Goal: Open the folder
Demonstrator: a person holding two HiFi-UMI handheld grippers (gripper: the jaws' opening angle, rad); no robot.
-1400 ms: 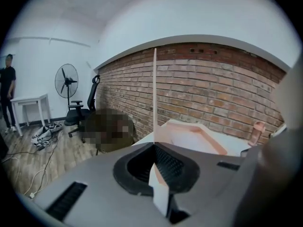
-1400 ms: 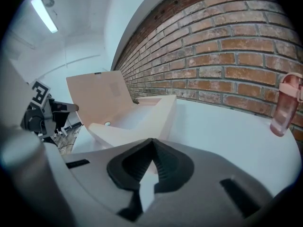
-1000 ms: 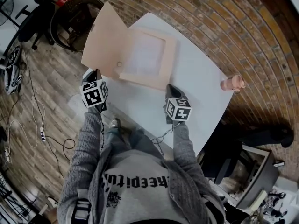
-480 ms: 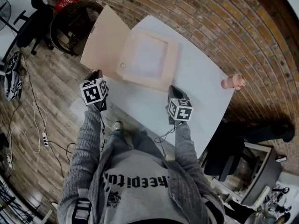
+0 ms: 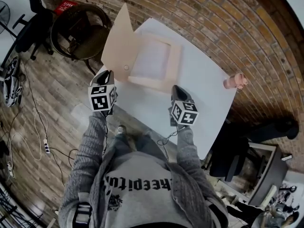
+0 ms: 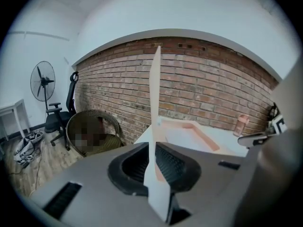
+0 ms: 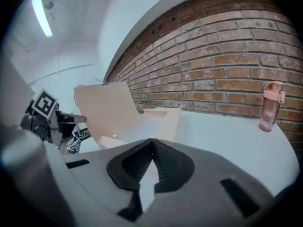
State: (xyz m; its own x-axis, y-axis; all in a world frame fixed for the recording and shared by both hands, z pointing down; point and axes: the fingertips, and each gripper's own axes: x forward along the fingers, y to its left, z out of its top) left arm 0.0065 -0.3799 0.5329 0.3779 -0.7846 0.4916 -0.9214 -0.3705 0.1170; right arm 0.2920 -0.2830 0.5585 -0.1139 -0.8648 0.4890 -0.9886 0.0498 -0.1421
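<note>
**Lifting the cover: folder half open, flap pinched in the left jaws**

Pinching the bottom edge of the folder's cover point(image 6: 155, 93), the left gripper point(image 5: 107, 76) has its jaws closed right down on the thin peach card. Its own view shows the sheet edge-on, running straight up between the ribbed pads. The right gripper point(image 7: 151, 161) has its jaws together at the tips with nothing between them. It hovers over bare tabletop just short of the folder's near edge and touches nothing.

The folder point(image 5: 151, 61) lies at the far left of the white table point(image 5: 204, 99). Its shallow base is flat, with a pale sheet inside, and the cover stands roughly upright from the left side, a small round snap point(image 5: 126, 67) near its lower corner.

The risks, as I judge them:
- **Cover falling shut.** It looks about at the tipping point, so letting go now could drop it back over the base.
- **Base shifting.** Nothing pins it, so a pull on the cover may drag or lift it toward the table's left edge.
- **Overhang.** Laid fully open, the cover would reach past that edge, above the wicker chair point(image 5: 76, 30).
- **Creasing.** A twist of the wrist could bend the thin card, or it could slip from the pads.
</note>
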